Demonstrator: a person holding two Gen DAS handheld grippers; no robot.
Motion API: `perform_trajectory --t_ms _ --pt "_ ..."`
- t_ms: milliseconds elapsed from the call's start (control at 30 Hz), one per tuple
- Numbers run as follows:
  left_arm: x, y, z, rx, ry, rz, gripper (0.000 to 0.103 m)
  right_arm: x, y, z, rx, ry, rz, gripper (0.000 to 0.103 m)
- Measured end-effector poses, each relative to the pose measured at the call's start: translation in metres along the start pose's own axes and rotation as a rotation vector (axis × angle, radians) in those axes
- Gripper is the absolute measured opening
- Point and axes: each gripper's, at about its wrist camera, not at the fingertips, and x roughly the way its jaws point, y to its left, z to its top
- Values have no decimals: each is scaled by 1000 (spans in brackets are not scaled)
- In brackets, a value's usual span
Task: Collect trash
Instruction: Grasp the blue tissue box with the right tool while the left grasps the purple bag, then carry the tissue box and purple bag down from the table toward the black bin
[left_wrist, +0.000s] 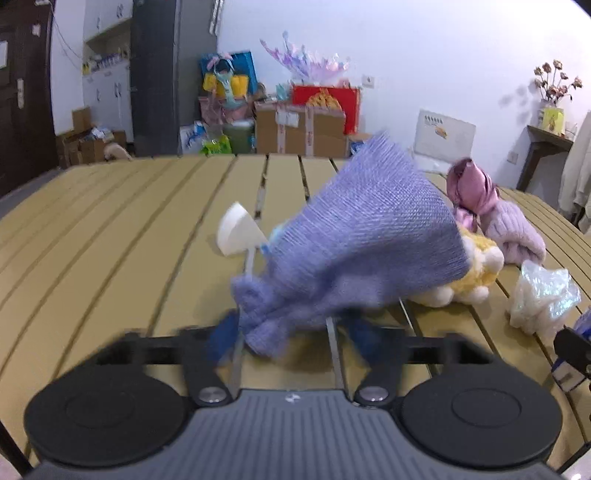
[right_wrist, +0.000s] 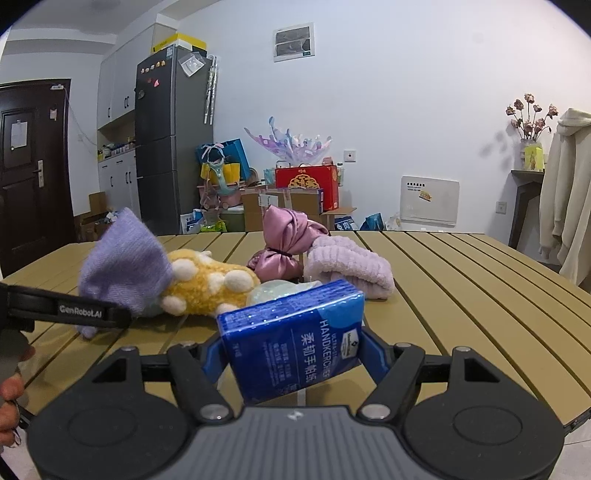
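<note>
A purple knit cloth (left_wrist: 362, 240) stands tilted over the slatted table (left_wrist: 110, 229). Its bunched lower end sits between the blue fingers of my left gripper (left_wrist: 291, 332), which is shut on it; this view is blurred. Behind the cloth lies a white plastic spoon (left_wrist: 236, 232). A crumpled clear wrapper (left_wrist: 543, 295) lies to the right. In the right wrist view my right gripper (right_wrist: 295, 350) is shut on a blue handkerchief tissue pack (right_wrist: 291, 339), held tilted above the table. The left gripper's finger (right_wrist: 92, 314) crosses in front of the purple cloth (right_wrist: 125, 258).
A yellow plush toy (right_wrist: 207, 284) lies partly under the cloth. A pink satin bundle (right_wrist: 288, 236) and a pale pink fuzzy towel (right_wrist: 347, 266) sit behind it. A hand (right_wrist: 9, 402) shows at the left edge. Boxes (left_wrist: 299, 133) stand beyond the table's far edge.
</note>
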Motion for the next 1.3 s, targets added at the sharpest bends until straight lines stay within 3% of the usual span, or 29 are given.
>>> perform_trajectory --t_ms 67,200,233,267,767,1300 --pt "-2 0 -2 17 -9 3 35 1 0 0 2 1 -2 71" --pt "-6 0 -3 15 -21 -11 30 1 1 2 6 0 1 71" --pt "-7 0 -3 20 -25 -8 21 1 1 2 6 -1 2 71" --pt "-8 -1 -3 23 -26 -9 20 0 1 2 6 -3 3 71" --pt "-50 -3 -14 48 -105 2 20 -17 1 5 13 -40 33 71" --pt "-126 -1 -43 20 -181 22 20 -71 15 0 -25 -81 77 71"
